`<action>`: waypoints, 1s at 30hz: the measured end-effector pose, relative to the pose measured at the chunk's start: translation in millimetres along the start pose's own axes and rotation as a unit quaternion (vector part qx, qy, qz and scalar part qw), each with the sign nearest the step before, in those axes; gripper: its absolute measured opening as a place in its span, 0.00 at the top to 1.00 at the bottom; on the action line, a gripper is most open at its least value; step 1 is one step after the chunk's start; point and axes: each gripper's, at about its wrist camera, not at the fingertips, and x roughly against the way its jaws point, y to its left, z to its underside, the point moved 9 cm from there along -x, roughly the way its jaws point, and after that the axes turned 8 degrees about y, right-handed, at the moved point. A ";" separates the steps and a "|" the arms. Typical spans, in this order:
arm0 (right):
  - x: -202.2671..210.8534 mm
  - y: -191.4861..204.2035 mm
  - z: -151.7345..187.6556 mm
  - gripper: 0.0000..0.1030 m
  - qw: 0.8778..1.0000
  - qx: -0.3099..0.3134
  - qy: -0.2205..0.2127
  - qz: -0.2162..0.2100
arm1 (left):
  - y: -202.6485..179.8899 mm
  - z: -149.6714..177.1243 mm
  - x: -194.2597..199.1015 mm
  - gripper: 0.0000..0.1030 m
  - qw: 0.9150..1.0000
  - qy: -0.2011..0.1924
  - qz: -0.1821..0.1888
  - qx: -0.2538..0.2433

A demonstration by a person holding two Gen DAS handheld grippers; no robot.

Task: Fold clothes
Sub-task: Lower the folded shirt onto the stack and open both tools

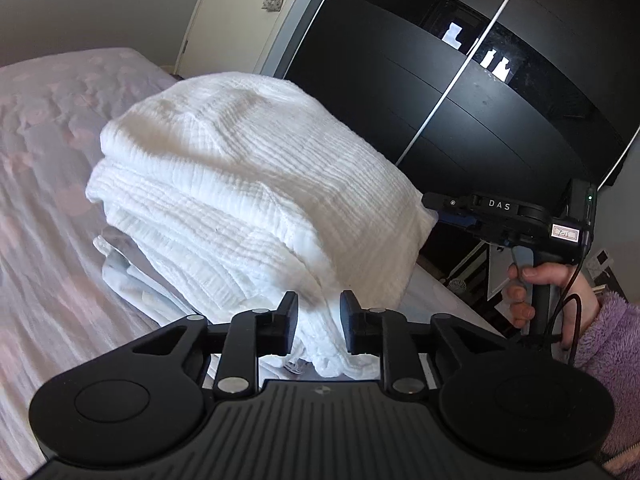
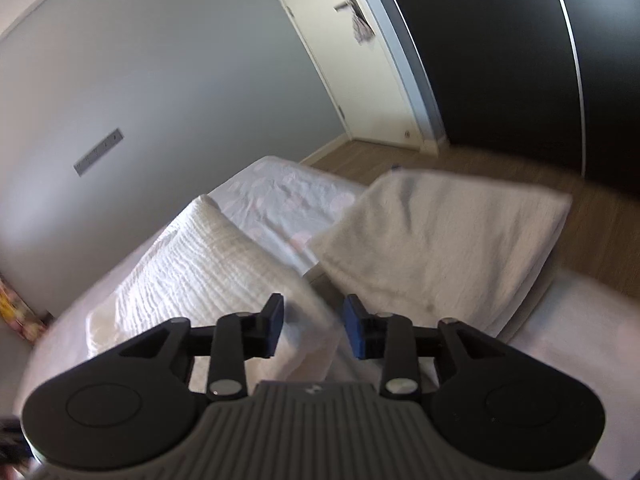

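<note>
White cloth (image 1: pixel 256 184) seen heaped mid-frame on bed (image 1: pixel 44 184). Left gripper (image 1: pixel 319 322) part open, cloth between jaws, grip unclear. Right gripper (image 2: pixel 313 326) part open, nothing pinched. Matching corners to be gripped, lifted evenly.

My left tongs (image 1: pixel 319 322) face the white cloth pile (image 1: pixel 256 184), which blocks the way ahead; bare bed (image 1: pixel 44 184) lies open leftward. My right tongs (image 2: pixel 313 322) look down a gap between two cloth stacks.
</note>
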 end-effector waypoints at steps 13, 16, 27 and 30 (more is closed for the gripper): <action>-36.0 102.2 -32.2 0.74 0.982 0.188 -0.009 -0.015 | 35.0 -77.6 3.1 0.79 0.994 -0.039 -0.089 -0.059; -63.0 122.4 -36.8 0.74 0.979 0.200 -0.002 -0.027 | 49.7 -84.5 -10.3 0.79 0.994 -0.045 -0.084 -0.044; -159.3 92.4 -31.0 0.81 0.992 0.104 0.073 -0.021 | 106.6 -79.7 -70.1 0.90 0.997 -0.004 -0.076 -0.003; -167.5 87.6 -27.1 0.82 0.993 0.089 0.075 -0.030 | 112.0 -75.8 -76.9 0.91 0.997 0.002 -0.079 -0.010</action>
